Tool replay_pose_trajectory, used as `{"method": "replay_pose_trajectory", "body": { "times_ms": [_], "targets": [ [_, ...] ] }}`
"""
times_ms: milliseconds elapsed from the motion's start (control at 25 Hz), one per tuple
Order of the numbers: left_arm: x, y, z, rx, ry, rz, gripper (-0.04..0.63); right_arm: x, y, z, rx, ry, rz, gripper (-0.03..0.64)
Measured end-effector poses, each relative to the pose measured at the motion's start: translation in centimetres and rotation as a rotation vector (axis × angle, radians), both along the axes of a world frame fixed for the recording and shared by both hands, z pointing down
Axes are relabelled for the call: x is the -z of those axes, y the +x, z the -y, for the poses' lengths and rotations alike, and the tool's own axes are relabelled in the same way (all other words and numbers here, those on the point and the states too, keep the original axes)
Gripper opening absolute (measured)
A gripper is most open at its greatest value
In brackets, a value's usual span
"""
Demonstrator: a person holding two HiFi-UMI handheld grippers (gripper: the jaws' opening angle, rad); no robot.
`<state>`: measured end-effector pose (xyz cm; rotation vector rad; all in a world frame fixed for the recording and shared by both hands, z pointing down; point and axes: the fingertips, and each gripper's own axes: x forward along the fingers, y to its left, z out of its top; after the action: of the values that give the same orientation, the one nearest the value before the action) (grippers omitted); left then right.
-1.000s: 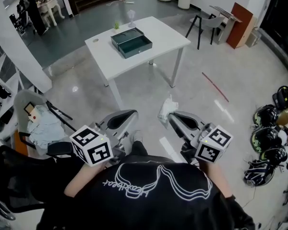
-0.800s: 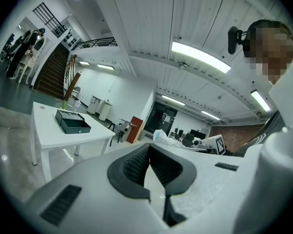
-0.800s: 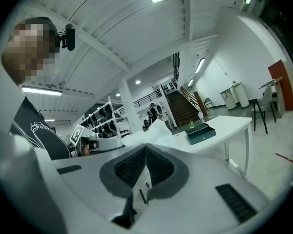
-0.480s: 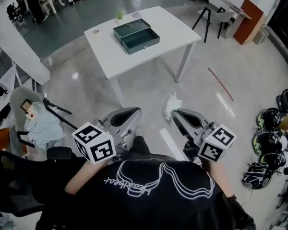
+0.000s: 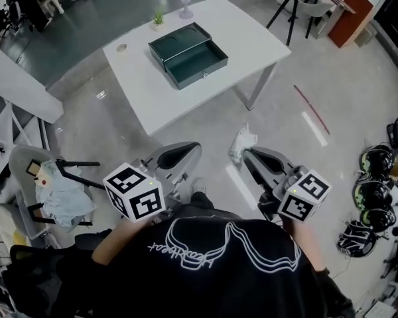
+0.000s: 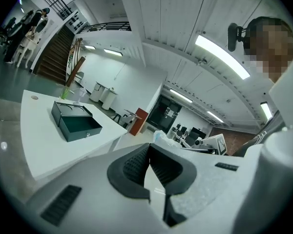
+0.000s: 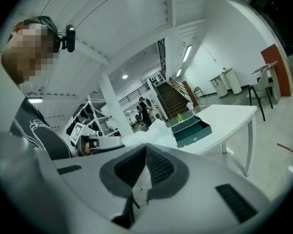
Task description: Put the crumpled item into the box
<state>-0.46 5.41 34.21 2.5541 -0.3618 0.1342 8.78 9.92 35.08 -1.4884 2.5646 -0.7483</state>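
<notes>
Currently the right gripper has its fingers closed tight on the crumpled item, a white wad that projects past the fingertips and hangs over the floor, well apart from the box on the bench. The left gripper has its fingers together with nothing between them. Treat the item as very light and soft (probably paper or thin film; the material cannot be confirmed). It should compress rather than resist, and the fingers likely pinch only 1 thin fold. A loose fold may slip free in transit. The preferred hold is the dense middle of the wad, not a trailing edge. The box stands open, dark green inside.
</notes>
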Motion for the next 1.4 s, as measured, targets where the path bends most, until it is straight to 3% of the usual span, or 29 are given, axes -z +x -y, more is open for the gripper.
{"method": "replay_pose_trajectory", "body": {
  "times_ms": [560,960,1400],
  "targets": [
    [-2.5,0.4,16.2,0.026,-0.025,0.022,0.005,-1.6,1.4,15.5,-0.007,-0.042,-0.085,0.005],
    [-3.9,-0.1,20.7,0.074,-0.009,0.058,0.005,-3.3,1.7,20.3,0.016,-0.050,-0.194,0.005],
    [-4.7,-0.7,25.2,0.169,-0.021,0.092,0.005,-4.2,2.6,26.7,0.070,-0.071,-0.205,0.005]
  ]
}}
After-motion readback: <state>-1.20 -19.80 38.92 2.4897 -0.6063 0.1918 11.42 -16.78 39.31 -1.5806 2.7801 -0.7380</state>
